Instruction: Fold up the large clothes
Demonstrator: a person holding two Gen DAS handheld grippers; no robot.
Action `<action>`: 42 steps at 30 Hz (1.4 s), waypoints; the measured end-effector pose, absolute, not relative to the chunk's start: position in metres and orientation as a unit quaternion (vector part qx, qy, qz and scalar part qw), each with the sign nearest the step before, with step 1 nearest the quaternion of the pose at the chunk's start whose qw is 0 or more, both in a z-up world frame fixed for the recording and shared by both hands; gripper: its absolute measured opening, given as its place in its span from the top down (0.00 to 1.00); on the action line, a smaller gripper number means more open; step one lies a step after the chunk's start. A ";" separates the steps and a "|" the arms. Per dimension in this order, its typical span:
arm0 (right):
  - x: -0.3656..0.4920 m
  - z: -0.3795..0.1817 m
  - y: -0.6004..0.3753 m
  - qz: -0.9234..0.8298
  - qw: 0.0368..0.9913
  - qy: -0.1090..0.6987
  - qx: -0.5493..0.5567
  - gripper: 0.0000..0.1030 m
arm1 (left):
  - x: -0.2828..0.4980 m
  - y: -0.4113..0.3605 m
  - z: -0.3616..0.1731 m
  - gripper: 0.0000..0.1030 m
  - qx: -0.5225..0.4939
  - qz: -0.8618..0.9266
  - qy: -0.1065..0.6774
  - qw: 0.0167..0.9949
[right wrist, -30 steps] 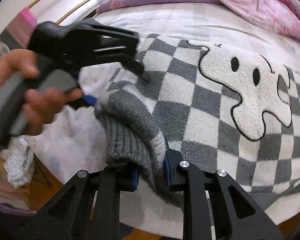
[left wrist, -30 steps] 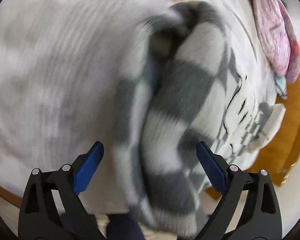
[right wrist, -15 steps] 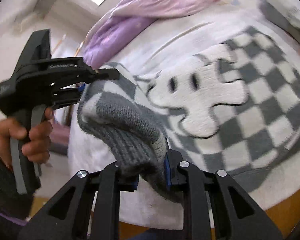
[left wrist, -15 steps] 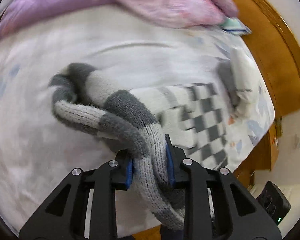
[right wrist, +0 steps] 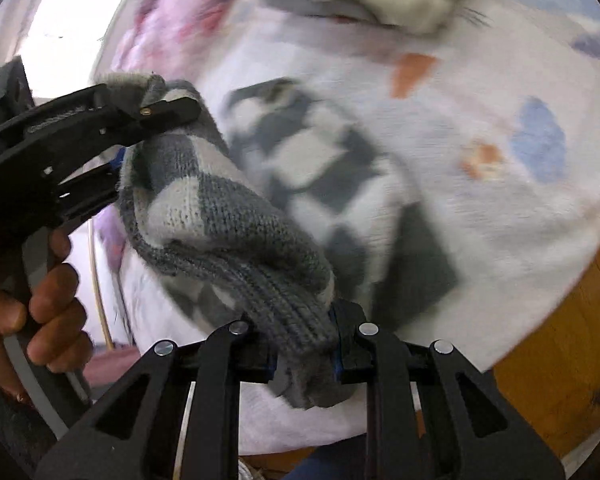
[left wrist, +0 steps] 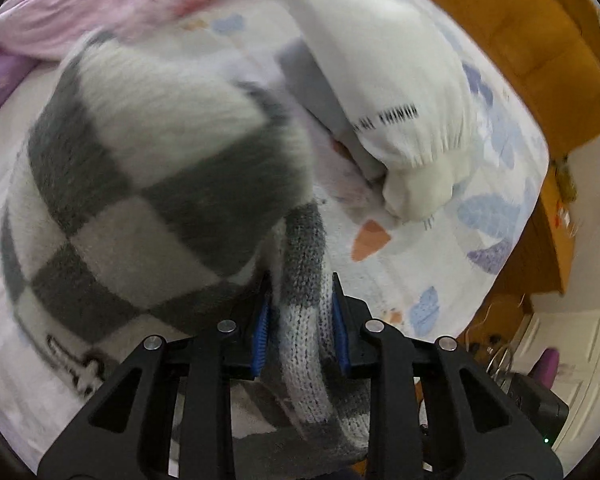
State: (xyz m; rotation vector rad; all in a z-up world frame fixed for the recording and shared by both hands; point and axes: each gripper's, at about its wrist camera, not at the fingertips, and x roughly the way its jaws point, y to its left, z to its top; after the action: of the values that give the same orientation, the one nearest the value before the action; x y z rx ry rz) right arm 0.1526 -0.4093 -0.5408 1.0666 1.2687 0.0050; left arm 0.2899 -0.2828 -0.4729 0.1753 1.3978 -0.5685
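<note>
A grey and white checked knit sweater [left wrist: 148, 184] hangs bunched over the bed. My left gripper [left wrist: 300, 328] is shut on a knit edge of it, and the fabric bulges up to the left of the fingers. My right gripper [right wrist: 304, 344] is shut on the grey ribbed hem of the same sweater [right wrist: 228, 220]. The left gripper also shows in the right wrist view [right wrist: 156, 110], held in a hand at the left, clamped on the sweater's other corner. The rest of the sweater trails blurred across the sheet.
The bed has a white sheet [left wrist: 480, 216] with blue and orange leaf prints. A white garment [left wrist: 400, 120] lies at the far right of the bed. A pink quilt [left wrist: 120, 4] lies at the back. A wooden bed frame [left wrist: 540, 60] borders the right side.
My left gripper was open a second ago and has shut on the sweater. Both grippers have lifted the sweater and swung it toward the white garment's end of the bed.
</note>
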 end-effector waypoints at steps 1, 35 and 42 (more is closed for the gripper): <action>0.153 -0.552 -0.416 -0.007 0.663 0.574 0.481 0.82 | 0.290 -0.291 -0.481 0.71 0.086 -0.255 0.641 0.719; 0.273 -0.572 -0.408 0.064 0.694 0.692 0.187 1.00 | 0.350 -0.132 -0.536 0.39 -0.017 -0.044 0.715 0.698; 0.308 -0.506 -0.397 0.074 0.718 0.667 0.186 0.99 | 0.354 -0.130 -0.540 0.37 -0.020 -0.050 0.721 0.691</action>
State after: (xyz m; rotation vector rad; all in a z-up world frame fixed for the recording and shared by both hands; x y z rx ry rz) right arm 0.3076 -0.3974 -0.5064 0.4114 1.4757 0.1634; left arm 0.3542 -0.1298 -0.5403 -0.0440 1.6109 -0.1118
